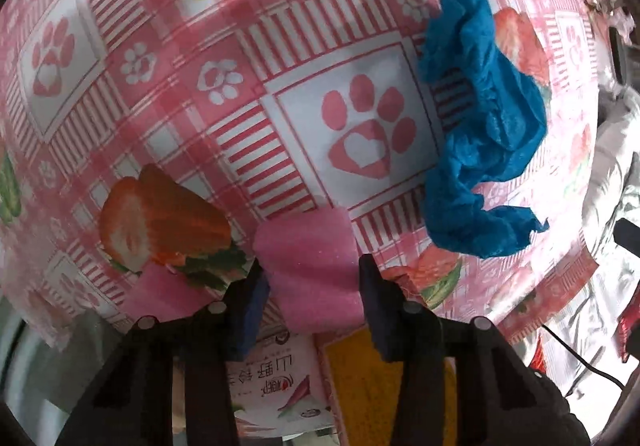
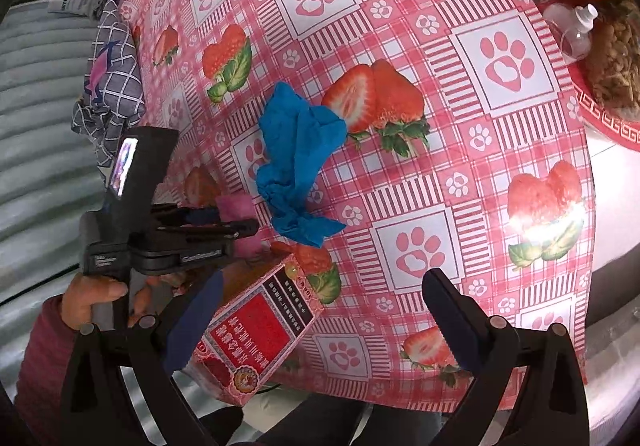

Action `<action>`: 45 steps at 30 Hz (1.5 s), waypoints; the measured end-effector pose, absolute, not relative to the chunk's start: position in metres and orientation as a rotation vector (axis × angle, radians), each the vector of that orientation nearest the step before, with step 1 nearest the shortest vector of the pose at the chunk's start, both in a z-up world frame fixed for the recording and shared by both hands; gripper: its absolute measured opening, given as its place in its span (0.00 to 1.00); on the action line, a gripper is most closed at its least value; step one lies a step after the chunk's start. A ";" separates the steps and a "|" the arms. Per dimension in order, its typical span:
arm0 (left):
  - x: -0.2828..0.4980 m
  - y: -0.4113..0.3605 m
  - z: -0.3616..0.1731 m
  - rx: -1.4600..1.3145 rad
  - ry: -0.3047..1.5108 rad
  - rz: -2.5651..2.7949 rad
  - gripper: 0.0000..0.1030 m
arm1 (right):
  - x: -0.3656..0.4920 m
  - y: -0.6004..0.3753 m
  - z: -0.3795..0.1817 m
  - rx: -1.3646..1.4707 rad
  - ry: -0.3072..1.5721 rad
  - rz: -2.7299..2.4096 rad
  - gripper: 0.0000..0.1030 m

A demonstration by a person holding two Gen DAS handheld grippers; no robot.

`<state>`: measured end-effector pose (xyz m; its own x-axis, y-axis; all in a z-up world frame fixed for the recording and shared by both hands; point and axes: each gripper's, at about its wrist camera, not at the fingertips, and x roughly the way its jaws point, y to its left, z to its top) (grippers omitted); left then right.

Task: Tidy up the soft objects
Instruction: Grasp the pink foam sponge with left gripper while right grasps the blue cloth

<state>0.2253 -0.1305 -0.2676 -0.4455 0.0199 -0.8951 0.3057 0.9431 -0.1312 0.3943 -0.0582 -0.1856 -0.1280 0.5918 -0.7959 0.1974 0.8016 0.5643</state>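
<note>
A pink foam sponge (image 1: 308, 270) sits between the dark pads of my left gripper (image 1: 312, 278), which is shut on it and pinches it at the waist, just above the strawberry-print tablecloth (image 1: 200, 106). A crumpled blue cloth (image 1: 480, 126) lies on the table to the right of it. The right wrist view shows the same left gripper (image 2: 240, 214) held by a hand, with the sponge (image 2: 236, 206) at its tips and the blue cloth (image 2: 296, 166) just beyond. My right gripper (image 2: 320, 310) stands open and empty near the table's front edge.
A red printed box (image 2: 256, 330) lies open at the table's near edge, below the left gripper, with something yellow (image 1: 380, 386) inside. A plate of snacks (image 2: 612, 58), a small clear bottle (image 2: 576, 30) and a jar stand at the far right. Checked fabric (image 2: 112, 78) hangs off the left.
</note>
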 end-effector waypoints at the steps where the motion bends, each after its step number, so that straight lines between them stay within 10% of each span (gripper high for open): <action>1: 0.227 -0.129 -0.267 0.233 2.005 -0.321 0.46 | 0.396 -0.057 -0.185 0.609 1.694 0.378 0.97; 23: 0.260 -0.025 -0.220 0.043 1.741 -0.036 0.46 | 0.438 0.068 -0.244 -0.036 1.620 0.437 0.97; 26: 0.252 -0.036 -0.231 0.040 1.727 -0.033 0.46 | 0.434 0.067 -0.246 -0.072 1.601 0.393 0.83; 30: 0.238 -0.035 -0.230 0.028 1.709 -0.027 0.46 | 0.432 0.057 -0.236 -0.104 1.549 0.387 0.23; 45: 0.216 -0.043 -0.122 0.044 1.500 -0.115 0.46 | 0.415 -0.022 -0.185 0.182 1.490 0.360 0.23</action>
<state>0.2163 -0.0429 -0.1221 0.0669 -0.0490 -0.9966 0.1038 0.9937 -0.0419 0.4147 -0.0222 -0.1855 0.0407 0.3437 -0.9382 -0.1226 0.9336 0.3367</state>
